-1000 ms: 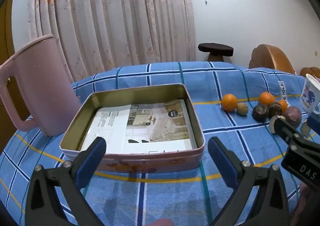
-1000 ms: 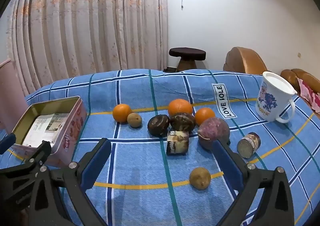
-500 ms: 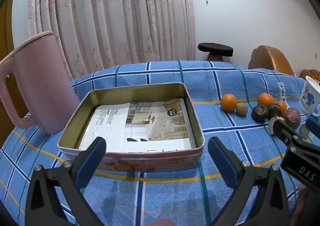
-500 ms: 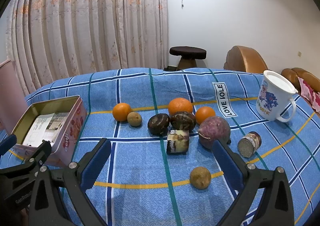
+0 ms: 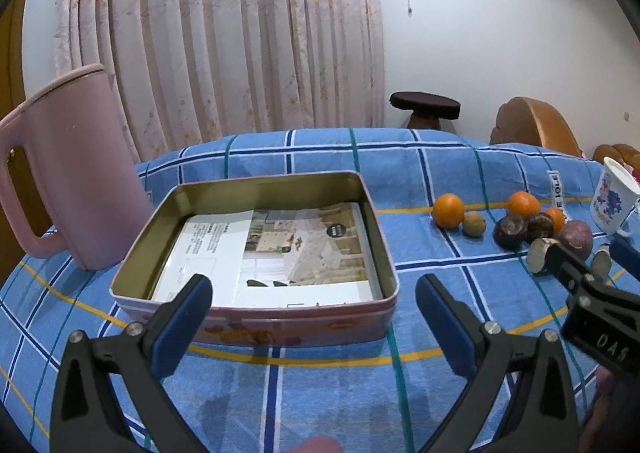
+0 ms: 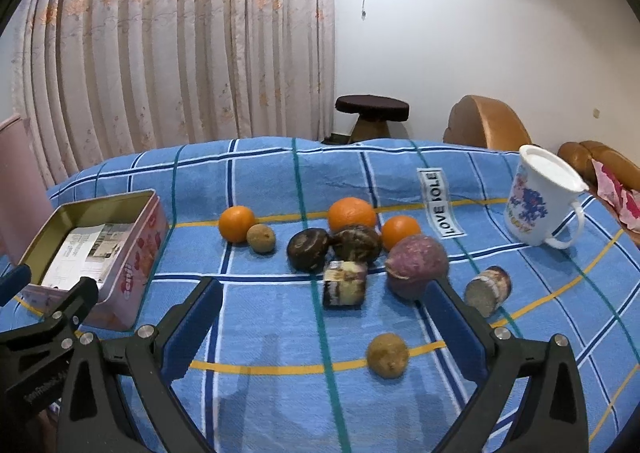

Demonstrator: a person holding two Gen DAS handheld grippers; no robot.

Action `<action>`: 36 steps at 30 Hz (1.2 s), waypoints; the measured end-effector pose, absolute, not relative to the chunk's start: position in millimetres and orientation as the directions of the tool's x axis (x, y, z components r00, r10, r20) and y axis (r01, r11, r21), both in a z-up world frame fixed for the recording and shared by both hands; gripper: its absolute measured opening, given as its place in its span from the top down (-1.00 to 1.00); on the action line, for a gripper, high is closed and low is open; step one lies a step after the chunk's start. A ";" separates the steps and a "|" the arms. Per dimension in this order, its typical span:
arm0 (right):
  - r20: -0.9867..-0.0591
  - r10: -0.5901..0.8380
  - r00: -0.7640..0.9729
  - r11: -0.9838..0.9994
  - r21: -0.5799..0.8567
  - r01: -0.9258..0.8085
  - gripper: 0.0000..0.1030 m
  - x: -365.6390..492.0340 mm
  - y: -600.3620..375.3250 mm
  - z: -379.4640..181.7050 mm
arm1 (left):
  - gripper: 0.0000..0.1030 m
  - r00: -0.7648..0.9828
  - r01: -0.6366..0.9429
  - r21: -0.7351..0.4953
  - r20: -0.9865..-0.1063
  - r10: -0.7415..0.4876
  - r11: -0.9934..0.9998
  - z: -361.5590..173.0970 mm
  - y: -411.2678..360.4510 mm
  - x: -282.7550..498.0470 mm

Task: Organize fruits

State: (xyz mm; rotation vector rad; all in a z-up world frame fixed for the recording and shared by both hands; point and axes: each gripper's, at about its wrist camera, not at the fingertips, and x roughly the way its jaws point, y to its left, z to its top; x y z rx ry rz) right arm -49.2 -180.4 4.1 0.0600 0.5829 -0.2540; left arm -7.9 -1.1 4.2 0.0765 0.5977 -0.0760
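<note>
A pink tin box [image 5: 256, 327] lined with printed paper lies open on the blue checked cloth; it also shows in the right wrist view [image 6: 132, 269]. My left gripper [image 5: 314, 307] is open and empty just in front of it. Fruits lie in a group to the right: three oranges [image 6: 352, 215], two dark round fruits [image 6: 308, 255], a purple one [image 6: 416, 265], small brown ones [image 6: 261, 239] [image 6: 387, 355] and a cut piece [image 6: 345, 289]. My right gripper [image 6: 322, 319] is open and empty, just short of the group.
A tall pink jug [image 5: 80, 177] stands left of the tin. A white printed mug [image 6: 540, 205] stands at the far right, with a small can [image 6: 489, 291] lying near it. A stool and a wooden chair stand beyond the table.
Both grippers have drawn back and risen slightly; the tin and fruits look a little farther and lower in view. Nothing on the table has moved.
</note>
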 end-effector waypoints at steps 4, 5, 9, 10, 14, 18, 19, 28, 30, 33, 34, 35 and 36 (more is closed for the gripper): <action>-0.538 -0.242 0.807 0.960 -0.013 0.279 -0.98 -61.9 -201.2 12.1 | -1.00 0.827 0.134 0.037 -0.555 -0.091 0.990 6.0 -5.6 -12.9; -0.528 -0.253 0.811 0.958 -0.020 0.287 -0.98 -69.5 -210.2 14.6 | -1.00 0.824 0.160 0.032 -0.555 -0.116 0.987 6.3 -10.2 -15.8; -0.521 -0.309 0.796 0.942 -0.052 0.332 -0.98 -94.5 -250.5 19.7 | -1.00 0.806 0.250 0.034 -0.561 -0.189 0.968 8.6 -31.8 -26.2; -0.524 -0.316 0.791 0.939 -0.051 0.341 -0.98 -96.3 -256.9 20.2 | -1.00 0.803 0.269 0.036 -0.559 -0.204 0.962 9.3 -39.4 -28.2; -0.557 -0.303 0.773 0.934 -0.015 0.356 -0.98 -102.9 -296.2 19.8 | -1.00 0.775 0.340 0.052 -0.580 -0.249 0.939 8.6 -75.7 -27.1; -0.603 -0.239 0.761 0.958 -0.020 0.285 -0.98 -95.2 -310.0 16.2 | -1.00 0.757 0.365 0.049 -0.597 -0.266 0.930 7.3 -98.9 -23.0; -0.606 -0.238 0.760 0.961 -0.031 0.276 -0.97 -93.9 -310.1 15.3 | -1.00 0.746 0.374 0.038 -0.606 -0.276 0.927 7.2 -102.8 -23.0; -0.687 -0.189 0.701 0.977 -0.058 0.206 -0.52 -57.4 -315.3 -2.2 | -0.96 0.675 0.448 -0.016 -0.650 -0.350 0.894 4.8 -136.7 -29.8; -0.723 -0.172 0.669 0.980 -0.056 0.192 -0.52 -45.9 -317.4 -13.4 | -0.96 0.672 0.444 -0.008 -0.658 -0.340 0.896 0.8 -140.7 -30.5; -0.745 -0.159 0.648 0.982 -0.050 0.184 -0.30 -36.2 -319.7 -23.4 | -0.96 0.660 0.453 -0.008 -0.669 -0.342 0.891 -2.9 -146.8 -30.8; -0.753 -0.160 0.638 0.982 -0.055 0.181 0.04 -32.6 -320.4 -27.1 | -0.96 0.657 0.457 -0.006 -0.671 -0.343 0.889 -3.4 -149.2 -31.5; -0.761 -0.163 0.628 0.981 -0.058 0.184 0.18 -30.2 -320.7 -29.9 | -0.96 0.655 0.463 -0.004 -0.672 -0.345 0.886 -4.1 -152.9 -32.7; -0.772 -0.153 0.617 0.982 -0.048 0.183 0.32 -28.5 -322.1 -33.0 | -0.94 0.653 0.469 0.001 -0.674 -0.345 0.883 -4.9 -155.9 -33.5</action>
